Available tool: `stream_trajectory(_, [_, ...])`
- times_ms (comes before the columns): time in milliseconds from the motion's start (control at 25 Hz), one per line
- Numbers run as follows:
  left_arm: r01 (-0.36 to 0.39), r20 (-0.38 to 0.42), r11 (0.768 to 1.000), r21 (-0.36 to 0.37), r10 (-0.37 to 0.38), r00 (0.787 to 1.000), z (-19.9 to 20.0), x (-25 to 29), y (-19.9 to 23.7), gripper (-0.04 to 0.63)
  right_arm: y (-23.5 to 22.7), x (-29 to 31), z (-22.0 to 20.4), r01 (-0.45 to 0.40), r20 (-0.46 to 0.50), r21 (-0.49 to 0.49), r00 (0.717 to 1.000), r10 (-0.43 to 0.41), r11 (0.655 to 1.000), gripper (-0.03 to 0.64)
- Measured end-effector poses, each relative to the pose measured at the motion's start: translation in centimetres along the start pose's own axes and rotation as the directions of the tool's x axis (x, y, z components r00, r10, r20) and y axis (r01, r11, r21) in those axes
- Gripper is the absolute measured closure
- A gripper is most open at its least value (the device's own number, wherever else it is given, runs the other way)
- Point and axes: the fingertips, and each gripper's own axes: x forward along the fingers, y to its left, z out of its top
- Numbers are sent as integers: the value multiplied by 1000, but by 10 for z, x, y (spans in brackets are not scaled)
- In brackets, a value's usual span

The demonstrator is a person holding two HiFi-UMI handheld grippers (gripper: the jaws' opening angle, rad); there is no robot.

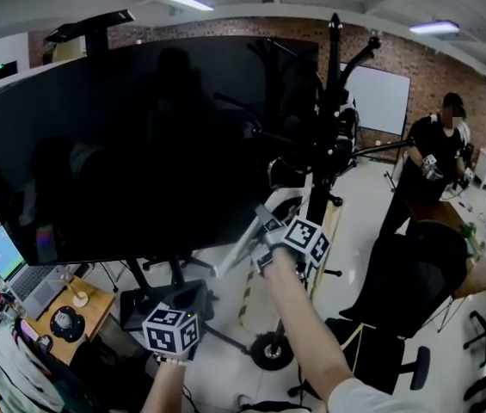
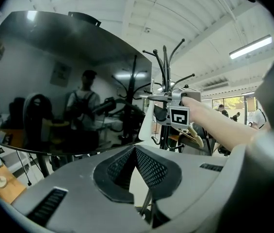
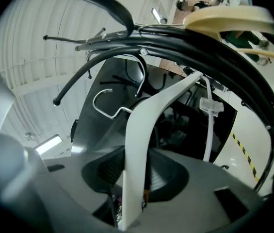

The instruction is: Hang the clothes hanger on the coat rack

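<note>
**A:** Right gripper (image 3: pixel 137 176) sits closest, so start there. What has it got?

**B:** Its jaws are clamped on one white arm of the clothes hanger (image 3: pixel 149 115). The left gripper (image 2: pixel 134 152) hangs lower, pads together with nothing between them.

**A:** And round them, biggest first?

**B:** A large dark screen (image 1: pixel 139 144) fills the left of the room. Next comes the coat rack (image 1: pixel 329 101), a black pole with curved branches at its top, standing just right of the screen. Then the hanger, raised beside the pole and below the branches. Smallest is its wire hook (image 3: pixel 108 103), which seems clear of the branches above it, so it is not hung yet.

**A:** How will the hanger handle?

**B:** My guess is light and stiff, moulded plastic that won't sag. It looks smooth, though, so it could pivot in the pads if the hook knocks a branch.

**A:** Is the grip well placed?

**B:** Passable. It's out on the arm, away from the hook, so small wrist turns would swing the hook widely. Nearer the neck would steer better. From here the hook wants lifting over a branch tip slowly.
</note>
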Motion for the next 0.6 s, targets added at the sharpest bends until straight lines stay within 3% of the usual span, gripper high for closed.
stream_trajectory(600, [7, -22, 1000, -30, -7, 1000, -8, 24, 30, 597, -47, 15, 33, 86, 117, 83, 989, -95, 993, 465])
